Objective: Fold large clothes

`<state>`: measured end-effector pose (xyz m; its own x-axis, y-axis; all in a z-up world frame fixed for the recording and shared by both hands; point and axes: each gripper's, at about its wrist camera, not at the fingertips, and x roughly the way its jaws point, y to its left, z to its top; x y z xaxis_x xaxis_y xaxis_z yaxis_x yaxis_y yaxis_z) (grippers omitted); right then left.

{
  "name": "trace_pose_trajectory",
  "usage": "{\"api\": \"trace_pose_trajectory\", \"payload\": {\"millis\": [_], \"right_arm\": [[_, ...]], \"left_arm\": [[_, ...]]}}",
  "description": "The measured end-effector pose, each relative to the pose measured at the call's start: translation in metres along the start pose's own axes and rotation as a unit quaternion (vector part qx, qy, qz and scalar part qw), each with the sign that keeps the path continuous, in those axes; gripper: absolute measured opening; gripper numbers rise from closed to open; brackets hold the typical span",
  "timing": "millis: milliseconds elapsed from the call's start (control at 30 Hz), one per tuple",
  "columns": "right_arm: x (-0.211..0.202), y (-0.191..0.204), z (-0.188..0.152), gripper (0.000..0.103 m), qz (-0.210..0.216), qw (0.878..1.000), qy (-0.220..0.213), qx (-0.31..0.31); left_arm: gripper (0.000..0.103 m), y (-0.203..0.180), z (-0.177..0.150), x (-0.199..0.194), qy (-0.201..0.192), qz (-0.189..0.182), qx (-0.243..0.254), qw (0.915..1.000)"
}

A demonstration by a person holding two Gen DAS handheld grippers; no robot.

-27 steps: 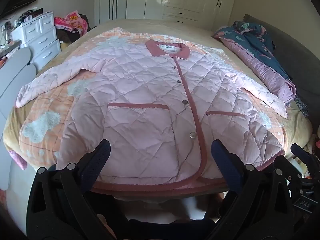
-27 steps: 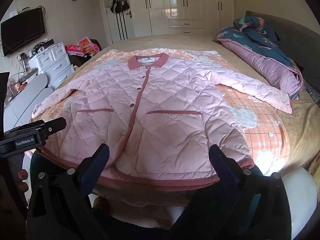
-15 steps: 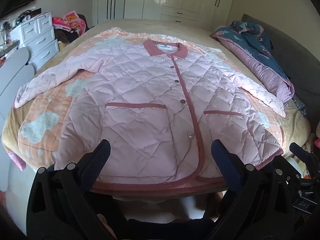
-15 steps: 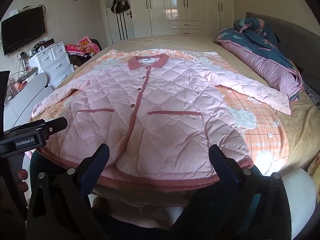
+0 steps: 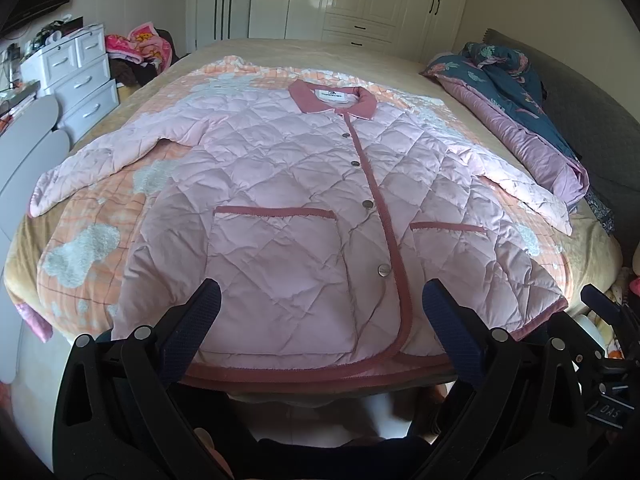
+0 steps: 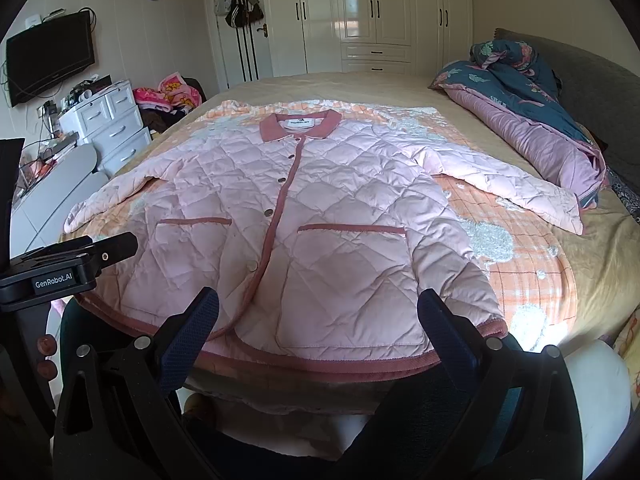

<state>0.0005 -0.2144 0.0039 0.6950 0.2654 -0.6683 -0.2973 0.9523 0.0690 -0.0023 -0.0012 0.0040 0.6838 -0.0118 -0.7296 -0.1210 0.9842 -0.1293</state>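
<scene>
In the left wrist view, the left gripper (image 5: 320, 312) fills the bottom of the frame with its jaws spread wide and nothing between them. Its blue-padded fingers (image 5: 192, 328) hang just above the lower hem of the pink quilted jacket (image 5: 288, 208), which lies flat, front up and buttoned, across the middle of the frame on the bed (image 5: 260, 50). The collar (image 5: 332, 98) points to the top, and the sleeves spread out to either side. A rolled quilt (image 5: 520, 120) lies at the upper right, and a white drawer unit (image 5: 80, 80) stands at the upper left.

In the right wrist view, the right gripper (image 6: 318, 312) is likewise wide apart and holds nothing, low in the frame at the jacket's (image 6: 320, 216) hem. Part of the left gripper (image 6: 68, 268) juts in at the lower left. A television (image 6: 50, 58) hangs at the upper left, and wardrobes (image 6: 368, 12) line the top.
</scene>
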Motion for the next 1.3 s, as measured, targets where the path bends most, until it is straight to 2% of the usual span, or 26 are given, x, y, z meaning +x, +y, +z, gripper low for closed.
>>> {"api": "trace_pose_trajectory", "payload": {"millis": [1300], "right_arm": [[0.0013, -0.0025, -0.0005, 0.099, 0.0, 1.0, 0.001, 0.003]], "left_arm": [[0.095, -0.0052, 0.0021, -0.0005, -0.001, 0.001, 0.004, 1.0]]}}
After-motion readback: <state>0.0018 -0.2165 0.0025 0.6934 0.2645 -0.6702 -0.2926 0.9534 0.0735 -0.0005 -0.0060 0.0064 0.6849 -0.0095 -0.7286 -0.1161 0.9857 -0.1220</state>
